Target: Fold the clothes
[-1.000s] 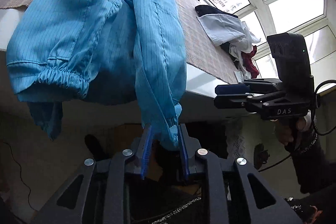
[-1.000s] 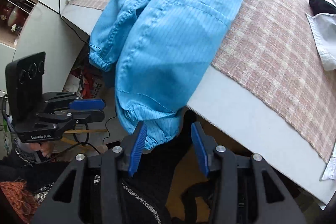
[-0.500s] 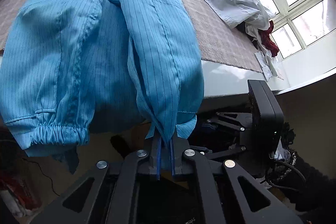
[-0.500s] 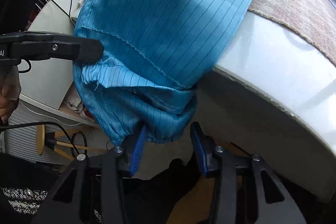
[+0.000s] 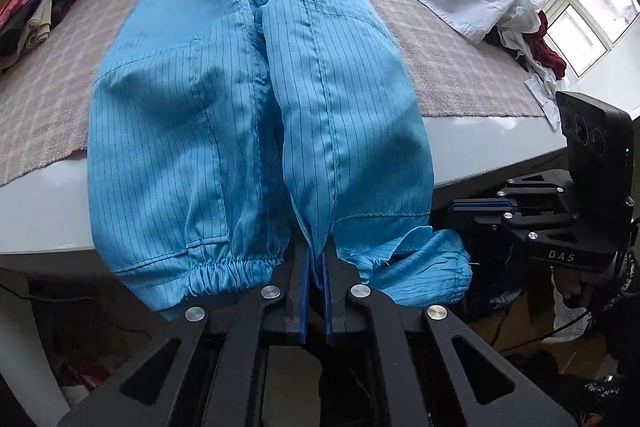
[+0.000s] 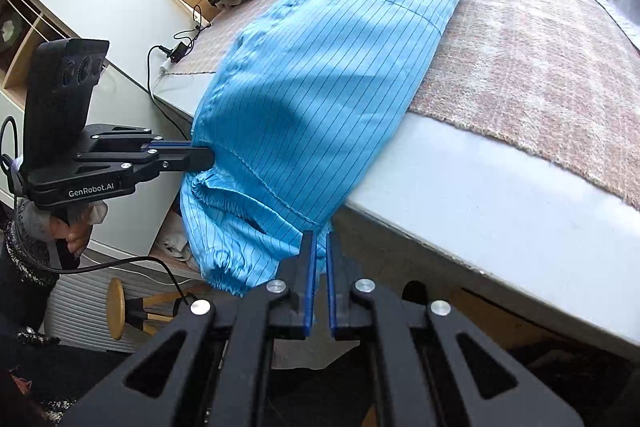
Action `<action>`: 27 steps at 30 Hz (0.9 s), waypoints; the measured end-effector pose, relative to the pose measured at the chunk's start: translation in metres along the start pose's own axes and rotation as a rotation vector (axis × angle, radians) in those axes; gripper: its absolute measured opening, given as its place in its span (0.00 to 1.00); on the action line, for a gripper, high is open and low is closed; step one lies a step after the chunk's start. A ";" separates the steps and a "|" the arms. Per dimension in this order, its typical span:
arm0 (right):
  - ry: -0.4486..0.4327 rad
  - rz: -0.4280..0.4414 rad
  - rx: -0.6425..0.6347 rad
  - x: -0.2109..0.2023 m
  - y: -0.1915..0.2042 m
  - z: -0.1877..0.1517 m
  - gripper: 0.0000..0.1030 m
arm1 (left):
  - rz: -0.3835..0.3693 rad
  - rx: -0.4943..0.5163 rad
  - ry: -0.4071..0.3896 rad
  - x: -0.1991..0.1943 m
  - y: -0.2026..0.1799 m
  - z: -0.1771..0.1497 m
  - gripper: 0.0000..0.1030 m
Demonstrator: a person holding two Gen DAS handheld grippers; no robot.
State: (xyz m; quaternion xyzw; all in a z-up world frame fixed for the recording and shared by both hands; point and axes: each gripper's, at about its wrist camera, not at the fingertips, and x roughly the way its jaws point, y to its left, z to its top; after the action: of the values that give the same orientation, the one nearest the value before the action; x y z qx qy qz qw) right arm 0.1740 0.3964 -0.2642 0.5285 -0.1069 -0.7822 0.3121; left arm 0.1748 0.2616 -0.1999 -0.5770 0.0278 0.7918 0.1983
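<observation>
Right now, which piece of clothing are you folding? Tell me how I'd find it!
Look at the big white table with the pinkish checked cloth on it. Down its middle lie bright blue trousers with thin dark stripes, their gathered cuffs hanging over the near edge. The other clothes sit in piles at the sides; only this one is spread out long.

The blue trousers [image 5: 256,115] cover the middle of the table [image 5: 44,211] and hang over its near edge, so the way straight ahead is blocked. On the left the checked cloth [image 5: 48,95] is bare up to the folded pile [image 5: 36,3] at the far left corner. On the right it is bare too, until the heap of clothes [image 5: 492,7] near the window. Below the table edge the right gripper [image 5: 456,207] stands just beside the right cuff.
</observation>
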 end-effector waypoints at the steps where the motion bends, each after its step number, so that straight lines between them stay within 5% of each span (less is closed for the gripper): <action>1: 0.014 0.029 -0.010 -0.004 0.003 0.000 0.05 | 0.004 -0.001 0.002 0.000 0.001 0.000 0.04; 9: 0.044 -0.054 -0.012 0.029 0.008 -0.002 0.05 | 0.013 -0.017 -0.010 -0.010 0.009 0.001 0.04; 14: 0.319 0.015 -0.102 0.096 0.035 -0.042 0.05 | 0.013 -0.028 -0.031 -0.019 0.013 0.007 0.04; 17: 0.230 -0.034 -0.095 0.065 0.030 -0.045 0.05 | 0.022 -0.027 -0.038 -0.024 0.015 0.009 0.04; 19: 0.116 -0.145 -0.078 0.040 0.018 -0.033 0.06 | 0.023 -0.027 -0.038 -0.024 0.016 0.011 0.04; 22: 0.096 -0.096 -0.025 0.040 0.008 -0.016 0.31 | 0.021 -0.033 -0.037 -0.026 0.018 0.012 0.04; 27: 0.094 -0.032 0.018 0.063 0.013 -0.010 0.33 | 0.048 -0.031 -0.056 -0.035 0.018 0.014 0.04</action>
State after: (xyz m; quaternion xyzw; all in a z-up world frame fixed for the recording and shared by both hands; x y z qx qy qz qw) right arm 0.1723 0.3502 -0.3095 0.5690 -0.0909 -0.7605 0.2994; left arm 0.1647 0.2386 -0.1658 -0.5566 0.0237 0.8126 0.1711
